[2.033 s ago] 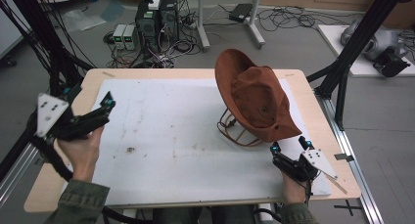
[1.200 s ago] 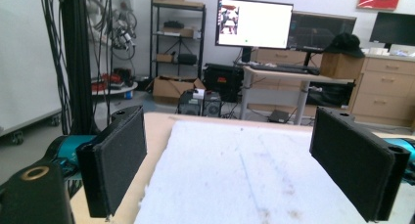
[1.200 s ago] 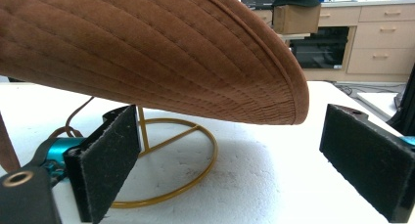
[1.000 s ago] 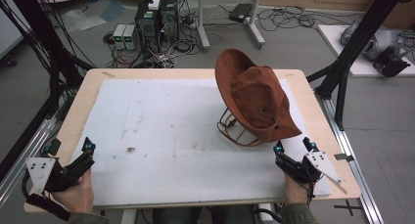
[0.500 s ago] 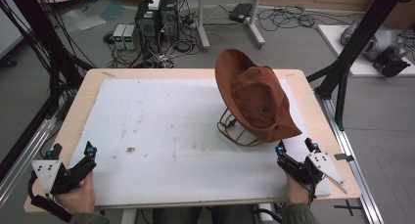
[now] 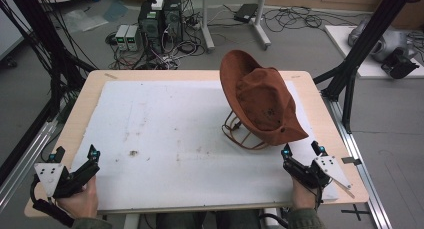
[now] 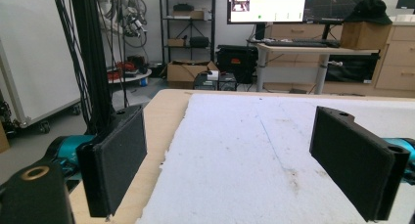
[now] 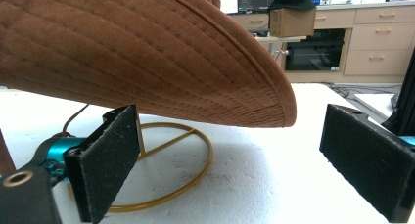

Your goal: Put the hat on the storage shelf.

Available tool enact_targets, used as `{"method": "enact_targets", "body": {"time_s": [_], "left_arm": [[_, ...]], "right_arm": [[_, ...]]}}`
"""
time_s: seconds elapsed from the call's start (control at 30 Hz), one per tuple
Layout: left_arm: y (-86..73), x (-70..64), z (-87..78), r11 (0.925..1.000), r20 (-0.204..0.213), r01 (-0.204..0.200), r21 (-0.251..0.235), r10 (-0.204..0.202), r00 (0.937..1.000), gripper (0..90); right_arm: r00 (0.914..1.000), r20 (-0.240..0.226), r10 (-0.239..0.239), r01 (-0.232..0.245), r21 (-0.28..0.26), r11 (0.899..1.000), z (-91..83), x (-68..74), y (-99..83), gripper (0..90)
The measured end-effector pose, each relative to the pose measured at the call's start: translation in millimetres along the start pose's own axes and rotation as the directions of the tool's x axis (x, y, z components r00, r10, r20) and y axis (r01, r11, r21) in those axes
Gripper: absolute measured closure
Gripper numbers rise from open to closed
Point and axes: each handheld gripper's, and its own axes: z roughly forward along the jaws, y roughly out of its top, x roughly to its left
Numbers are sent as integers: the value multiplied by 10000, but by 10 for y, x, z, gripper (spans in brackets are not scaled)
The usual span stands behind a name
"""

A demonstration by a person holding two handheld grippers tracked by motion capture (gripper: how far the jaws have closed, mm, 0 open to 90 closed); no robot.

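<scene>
Two grippers: both held low at the near edge of the surface (image 6: 200,74), one at each corner, neither touching anything; this reads as a waiting pose
Left gripper (image 6: 75,164): at the near left corner, in the person's left hand (image 6: 80,201); its fingers (image 7: 117,160) stand wide apart with nothing but bare white mat (image 6: 190,139) between them; well apart from the hat
Right gripper (image 6: 301,153): at the near right corner, pointing toward the hat; its fingers (image 8: 110,158) spread apart and empty
Hat (image 6: 262,101): brown, wide-brimmed, on the right half of the surface; propped tilted on a wire stand (image 6: 240,131), probably so the crown keeps its form and the brim hangs free
Brim (image 8: 195,67): its near edge overhangs just ahead of the right gripper, above finger height; likely the easiest part to take hold of
Stand base: a brass-coloured ring flat on the mat, under the brim
</scene>
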Motion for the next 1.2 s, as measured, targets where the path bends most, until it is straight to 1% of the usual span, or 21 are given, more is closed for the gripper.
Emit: {"method": "enact_targets", "body": {"time_s": [0.3, 0.6, 0.67, 0.8, 1.2], "left_arm": [[-2, -10, 3, 10000, 52, -90, 20, 90, 9999, 142], [1, -15, -2, 10000, 89, -87, 2, 87, 9999, 142], [0, -15, -1, 10000, 90, -89, 10, 88, 9999, 142], [-1, -16, 1, 10000, 101, -93, 21, 93, 9999, 142], [-2, -16, -1, 10000, 124, -84, -3, 85, 9999, 144]], "right_arm": [[10000, -1, 13, -13, 17, 10000, -2, -3, -3, 74], [10000, 4, 27, -27, -10, 10000, 6, -8, -6, 73], [9999, -4, 103, -103, 47, 9999, 1, -4, -5, 74], [9998, -43, 182, -182, -3, 9998, 7, -5, -5, 73], [9999, -39, 149, -149, 24, 9999, 8, -7, -9, 73]]}}
